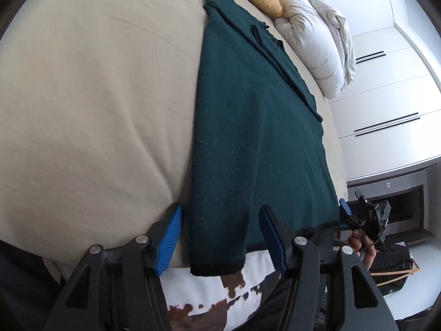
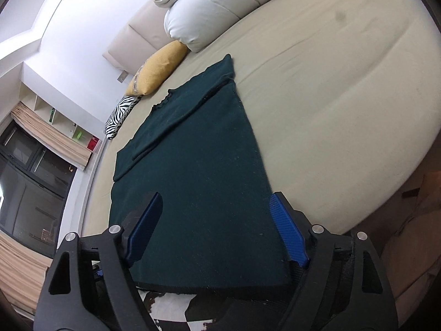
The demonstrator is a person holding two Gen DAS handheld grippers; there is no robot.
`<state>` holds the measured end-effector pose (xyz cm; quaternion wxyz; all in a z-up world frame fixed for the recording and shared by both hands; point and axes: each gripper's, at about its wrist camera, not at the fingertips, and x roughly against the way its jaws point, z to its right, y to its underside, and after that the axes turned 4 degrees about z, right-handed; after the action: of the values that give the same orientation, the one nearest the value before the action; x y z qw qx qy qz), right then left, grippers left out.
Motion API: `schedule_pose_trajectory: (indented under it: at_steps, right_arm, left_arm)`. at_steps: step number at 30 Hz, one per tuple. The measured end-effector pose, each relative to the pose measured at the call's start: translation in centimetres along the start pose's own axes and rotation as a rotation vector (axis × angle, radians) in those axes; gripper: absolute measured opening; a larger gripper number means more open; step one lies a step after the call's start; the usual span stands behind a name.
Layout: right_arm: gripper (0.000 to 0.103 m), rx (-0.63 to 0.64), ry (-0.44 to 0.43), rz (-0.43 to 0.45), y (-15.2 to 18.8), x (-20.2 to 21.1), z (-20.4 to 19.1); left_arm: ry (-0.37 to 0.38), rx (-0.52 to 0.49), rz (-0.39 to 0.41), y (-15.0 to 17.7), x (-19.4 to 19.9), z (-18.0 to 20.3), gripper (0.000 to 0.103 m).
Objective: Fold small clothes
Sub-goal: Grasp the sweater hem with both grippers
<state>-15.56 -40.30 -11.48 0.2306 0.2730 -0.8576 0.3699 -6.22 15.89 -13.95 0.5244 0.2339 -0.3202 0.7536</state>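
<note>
Left wrist view: left tool [image 1: 220, 237] spread wide over the near hem of a dark green knit sweater [image 1: 248, 127] lying flat on the bed [image 1: 82, 96]; right tool [image 2: 220, 226] also wide apart, straddling the same hem.

Neither tool grips anything. Left tool's blue pads [image 1: 169, 241] sit either side of the sweater's near left corner, one over bare sheet, one over the knit; contact with the fabric unclear. Right tool's pads [image 2: 289, 231] flank the near right part of the hem. Sleeve folded across the sweater's far end. Hem overhangs the bed edge above a cowhide rug [image 1: 220, 298], mostly cut off by tool bodies. Yellow cushion [image 2: 160, 67], white duvet [image 2: 220, 11], zebra-print cushion [image 2: 121, 115] along the headboard. In left view, right tool [image 1: 344, 207] partly hidden behind the sweater.
</note>
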Motion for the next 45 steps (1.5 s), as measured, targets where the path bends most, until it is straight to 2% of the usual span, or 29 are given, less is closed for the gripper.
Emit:
schedule_pose_trajectory:
  at_steps: [4,13,20,24,26,31,41,42,45]
  right_arm:
    - [0.078,-0.027,0.005,-0.007,-0.7,0.4,1.2]
    - [0.078,-0.069,0.026,-0.053,-0.8,1.2,3.7]
    - [0.073,-0.049,0.066,-0.145,-0.4,0.5,3.9]
    - [0.071,-0.048,0.076,-0.175,-0.3,-0.2,3.9]
    - [0.067,-0.024,0.091,-0.196,-0.3,-0.3,3.5]
    - [0.047,0.004,0.099,-0.238,0.3,-0.2,2.8]
    - [0.045,0.015,0.09,-0.25,0.8,-0.3,2.1]
    - [0.045,0.017,0.088,-0.253,0.8,-0.3,2.1]
    - [0.045,0.019,0.082,-0.258,0.9,-0.3,2.0]
  left_arm:
    - [-0.007,0.018,-0.032,0.2,-0.6,0.0,0.026]
    - [0.029,0.039,0.0,0.3,-0.1,0.3,0.013]
    - [0.068,0.079,0.072,0.5,1.1,-0.5,0.011]
    - [0.064,0.099,0.089,0.7,1.3,-1.0,0.009]
    - [0.062,0.097,0.093,0.8,1.4,-1.0,0.009]
    - [0.056,0.096,0.106,0.9,1.6,-0.9,0.008]
    - [0.07,0.156,0.134,1.1,2.3,-2.0,0.008]
    - [0.074,0.178,0.135,1.1,2.3,-2.4,0.009]
    - [0.087,0.242,0.128,1.4,2.4,-3.6,0.029]
